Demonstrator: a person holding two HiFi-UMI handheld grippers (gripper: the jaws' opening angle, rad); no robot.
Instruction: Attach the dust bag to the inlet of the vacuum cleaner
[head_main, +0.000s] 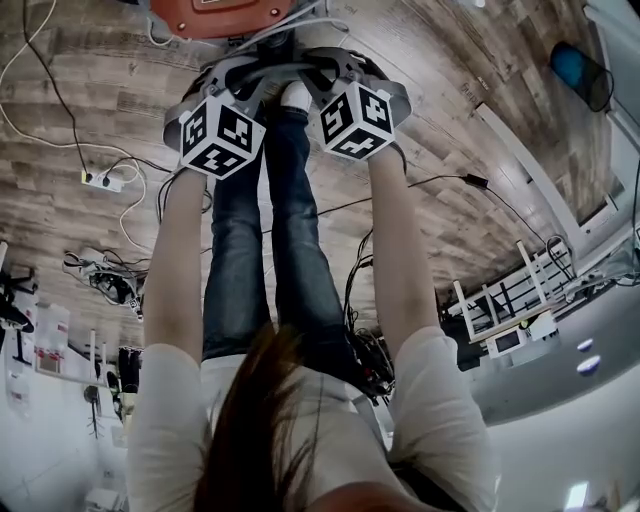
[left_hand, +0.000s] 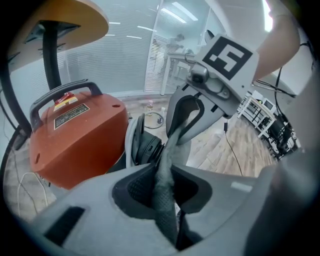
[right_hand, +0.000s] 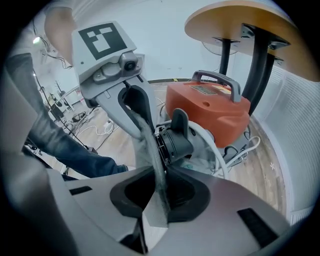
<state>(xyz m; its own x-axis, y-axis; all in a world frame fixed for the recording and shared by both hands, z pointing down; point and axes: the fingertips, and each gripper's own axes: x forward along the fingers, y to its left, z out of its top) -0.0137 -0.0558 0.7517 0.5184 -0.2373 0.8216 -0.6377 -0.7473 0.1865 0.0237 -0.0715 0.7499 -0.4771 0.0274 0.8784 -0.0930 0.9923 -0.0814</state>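
Observation:
The orange vacuum cleaner (left_hand: 75, 135) with its black handle stands on the wood floor, also in the right gripper view (right_hand: 212, 107) and at the top edge of the head view (head_main: 215, 15). Its round black inlet (right_hand: 175, 139) faces both grippers, close behind the fabric. A grey dust bag (left_hand: 165, 185) is stretched as a narrow band between them. My left gripper (left_hand: 162, 167) is shut on one end, and my right gripper (right_hand: 157, 185) is shut on the other. Each shows in the other's view, the right gripper (left_hand: 187, 122) and the left gripper (right_hand: 136, 107) pinching the bag (right_hand: 150, 150).
A round wooden table (right_hand: 235, 20) on black legs stands over the vacuum. White hose and cords (right_hand: 227, 152) lie beside it. A power strip (head_main: 103, 181) and cables trail over the floor. The person's jeans-clad legs (head_main: 270, 230) stretch towards the vacuum. A white rack (head_main: 515, 290) stands to the right.

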